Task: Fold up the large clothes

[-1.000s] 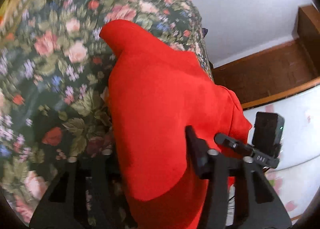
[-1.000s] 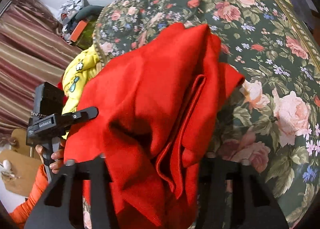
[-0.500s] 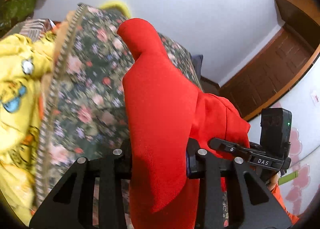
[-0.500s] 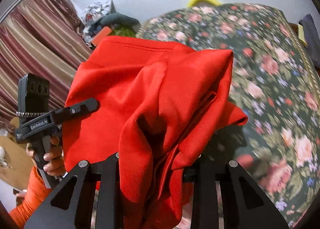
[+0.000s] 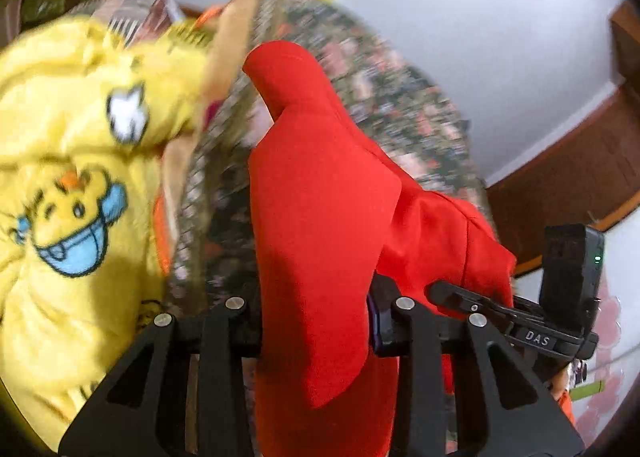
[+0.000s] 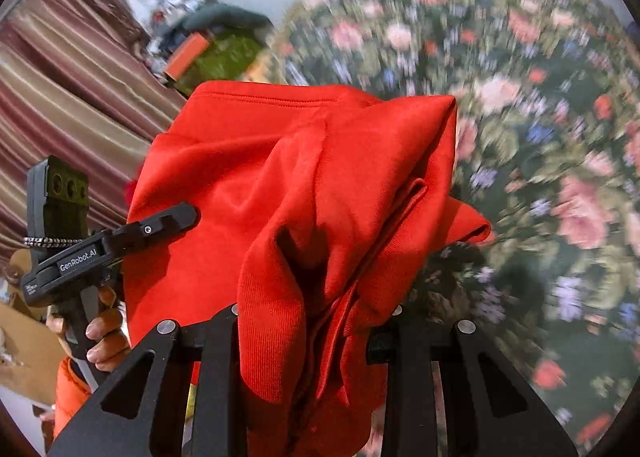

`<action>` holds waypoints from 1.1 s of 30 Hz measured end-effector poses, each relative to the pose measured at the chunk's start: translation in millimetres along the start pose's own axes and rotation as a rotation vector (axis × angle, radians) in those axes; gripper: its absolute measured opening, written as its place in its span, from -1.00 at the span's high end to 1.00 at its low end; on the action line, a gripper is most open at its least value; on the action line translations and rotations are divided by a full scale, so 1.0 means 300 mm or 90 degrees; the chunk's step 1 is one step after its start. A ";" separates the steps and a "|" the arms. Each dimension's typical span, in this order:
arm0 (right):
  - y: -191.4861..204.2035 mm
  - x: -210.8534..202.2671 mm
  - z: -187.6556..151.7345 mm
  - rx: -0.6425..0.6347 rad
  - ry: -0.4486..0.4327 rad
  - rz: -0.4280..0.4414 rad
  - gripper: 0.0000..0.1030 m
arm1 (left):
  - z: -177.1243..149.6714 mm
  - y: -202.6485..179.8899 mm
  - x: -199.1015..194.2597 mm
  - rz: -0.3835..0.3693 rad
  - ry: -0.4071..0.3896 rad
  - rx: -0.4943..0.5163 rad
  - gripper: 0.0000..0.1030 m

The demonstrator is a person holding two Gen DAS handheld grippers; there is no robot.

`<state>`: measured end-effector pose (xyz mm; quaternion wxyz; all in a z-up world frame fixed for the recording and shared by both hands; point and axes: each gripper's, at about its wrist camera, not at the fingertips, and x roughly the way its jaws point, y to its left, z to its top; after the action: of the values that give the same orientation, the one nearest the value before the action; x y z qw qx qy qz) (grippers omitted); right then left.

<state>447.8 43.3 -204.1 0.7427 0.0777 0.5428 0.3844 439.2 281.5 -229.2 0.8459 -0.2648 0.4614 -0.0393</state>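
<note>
A large red garment (image 5: pixel 320 197) hangs bunched between both grippers, lifted off the floral bedspread (image 5: pixel 400 109). My left gripper (image 5: pixel 314 317) is shut on a thick fold of it, and one end of the cloth sticks up in front of the camera. In the right wrist view the red garment (image 6: pixel 280 145) spreads wide with a stitched hem along the top. My right gripper (image 6: pixel 308 321) is shut on several gathered layers. A hand (image 6: pixel 100 333) in an orange sleeve holds the other handset at the left. Cloth hides both sets of pads.
A yellow fleece garment (image 5: pixel 68 217) with a cartoon chick lies beside the bed's edge on the left. The floral bedspread (image 6: pixel 540 137) fills the right. A striped curtain (image 6: pixel 60 89) and a clutter pile (image 6: pixel 212 49) stand behind. Dark wood panelling (image 5: pixel 580 185) lies far right.
Both grippers have swept sideways with the red garment, carrying it off the bedspread's middle toward the bed's edge. The yellow garment has come into the left view. The left jaws narrowed on the cloth.
</note>
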 end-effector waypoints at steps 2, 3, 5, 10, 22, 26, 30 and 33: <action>-0.033 0.104 0.005 0.000 0.032 -0.022 0.51 | -0.008 0.067 0.084 0.019 0.024 -0.015 0.32; -0.051 0.151 0.004 0.001 0.050 -0.031 0.51 | -0.014 0.102 0.127 0.027 0.038 -0.023 0.31; -0.078 0.207 0.001 -0.003 0.075 -0.051 0.51 | -0.033 0.165 0.196 0.038 0.064 -0.033 0.25; -0.126 0.192 -0.017 -0.005 0.079 -0.042 0.44 | -0.090 0.225 0.190 0.010 0.061 -0.022 0.04; 0.115 -0.104 -0.098 -0.206 -0.076 -0.190 0.23 | -0.154 0.005 -0.057 0.192 -0.031 0.157 -0.11; 0.189 -0.076 -0.114 -0.243 -0.081 -0.168 -0.20 | -0.185 -0.048 -0.077 0.208 -0.064 0.186 -0.33; 0.161 0.048 -0.149 -0.262 -0.008 -0.200 -0.20 | -0.228 -0.050 0.024 0.259 -0.022 0.209 -0.35; 0.102 0.108 -0.175 -0.254 0.047 -0.257 -0.20 | -0.271 -0.003 0.092 0.297 0.010 0.202 -0.43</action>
<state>391.2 69.7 -233.0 0.7847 -0.1937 0.4873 0.3306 389.9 238.8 -285.1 0.8592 -0.0155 0.5046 0.0829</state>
